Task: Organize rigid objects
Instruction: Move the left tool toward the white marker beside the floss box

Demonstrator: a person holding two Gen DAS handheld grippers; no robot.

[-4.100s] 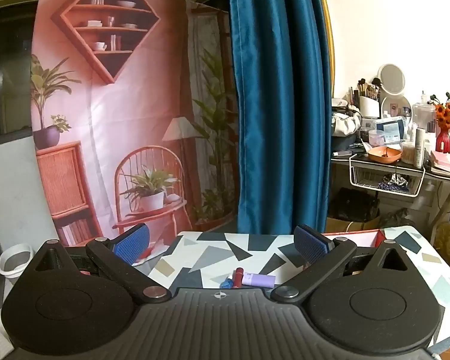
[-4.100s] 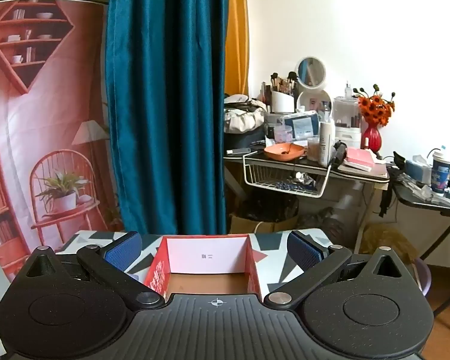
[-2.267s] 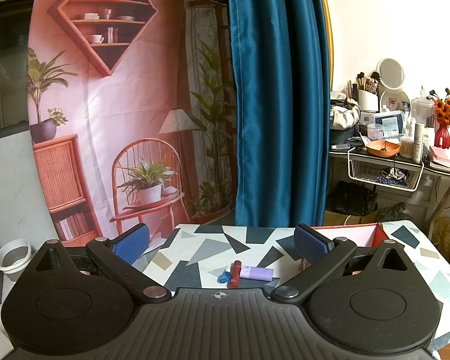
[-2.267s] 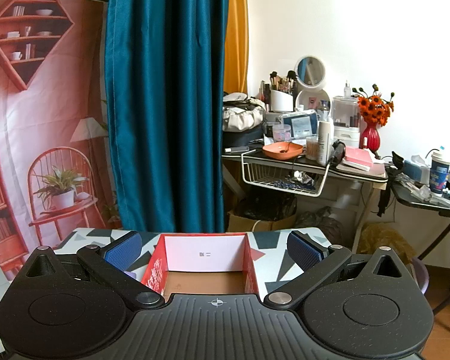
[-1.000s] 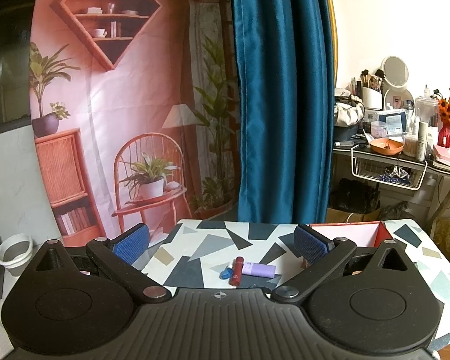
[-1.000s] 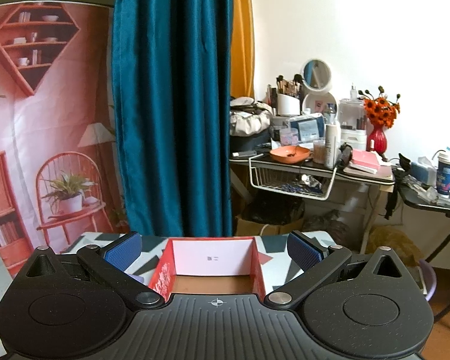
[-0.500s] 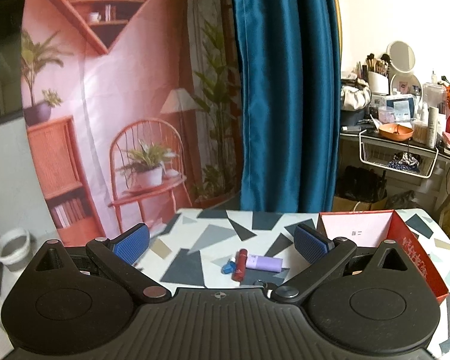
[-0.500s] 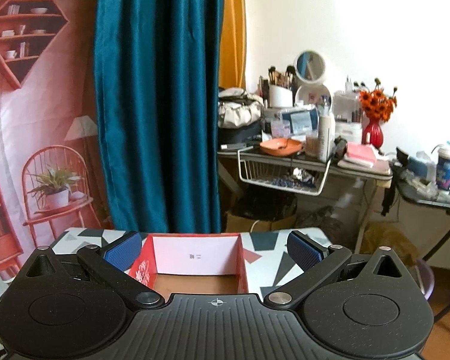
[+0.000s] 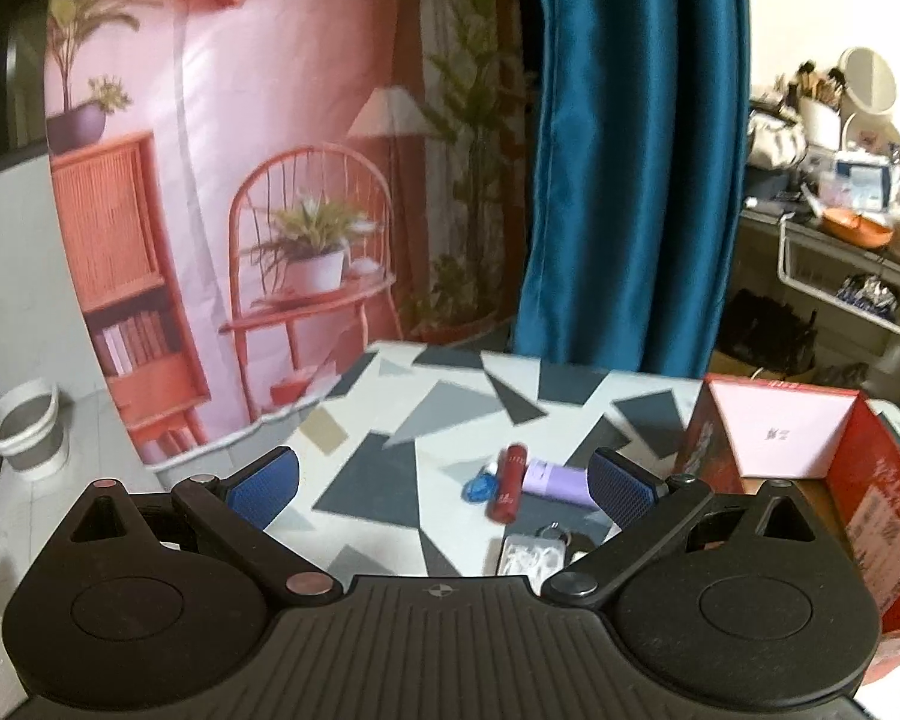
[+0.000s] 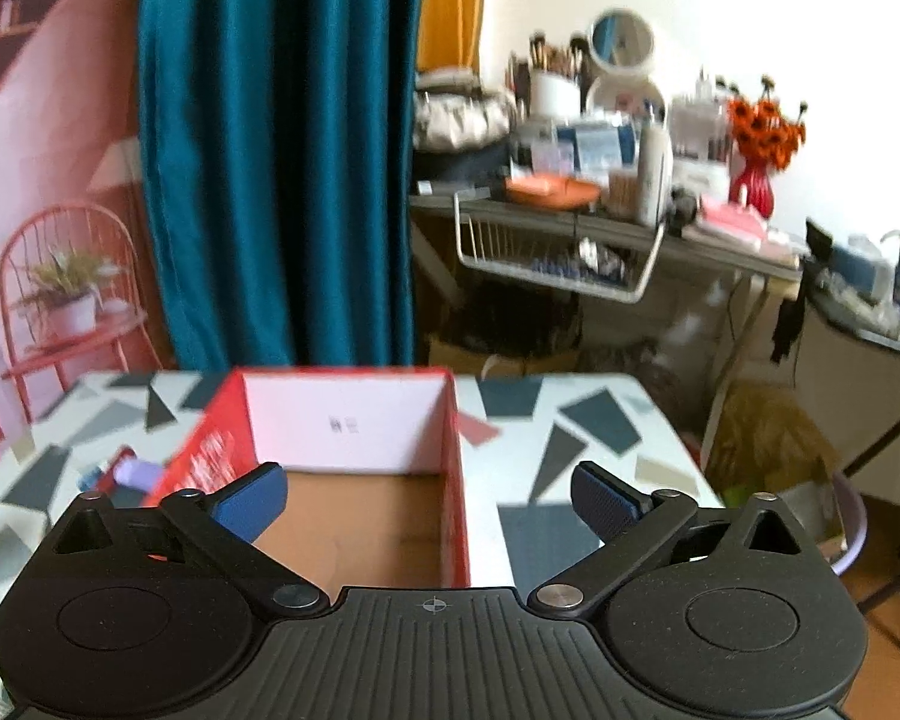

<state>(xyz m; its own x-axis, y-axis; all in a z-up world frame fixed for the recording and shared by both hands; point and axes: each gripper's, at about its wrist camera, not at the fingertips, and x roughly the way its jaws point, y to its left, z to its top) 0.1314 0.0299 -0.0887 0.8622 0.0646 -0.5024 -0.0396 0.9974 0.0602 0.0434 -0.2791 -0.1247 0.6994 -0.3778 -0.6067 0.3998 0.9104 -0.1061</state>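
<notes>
On the patterned table (image 9: 390,468) lie a dark red tube (image 9: 508,483), a lilac tube (image 9: 555,479), a small blue item (image 9: 479,487) and a white case (image 9: 531,553) beside some dark bits. My left gripper (image 9: 444,477) hangs above them, open, nothing between its blue pads. A red open box (image 10: 354,420) with a brown floor stands to their right. My right gripper (image 10: 429,498) hovers over the box's near end with its jaws closing a little, nothing between them. The lilac tube (image 10: 138,471) also shows left of the box.
A teal curtain (image 9: 630,150) and a printed pink backdrop (image 9: 240,180) hang behind the table. A cluttered shelf with a wire basket (image 10: 558,252) stands at the right, beyond the table's edge. A white bucket (image 9: 24,432) sits on the floor at the left.
Both grippers have sunk and tipped down toward the table, so the small objects and the box look larger and nearer. The right jaws have narrowed slightly.
</notes>
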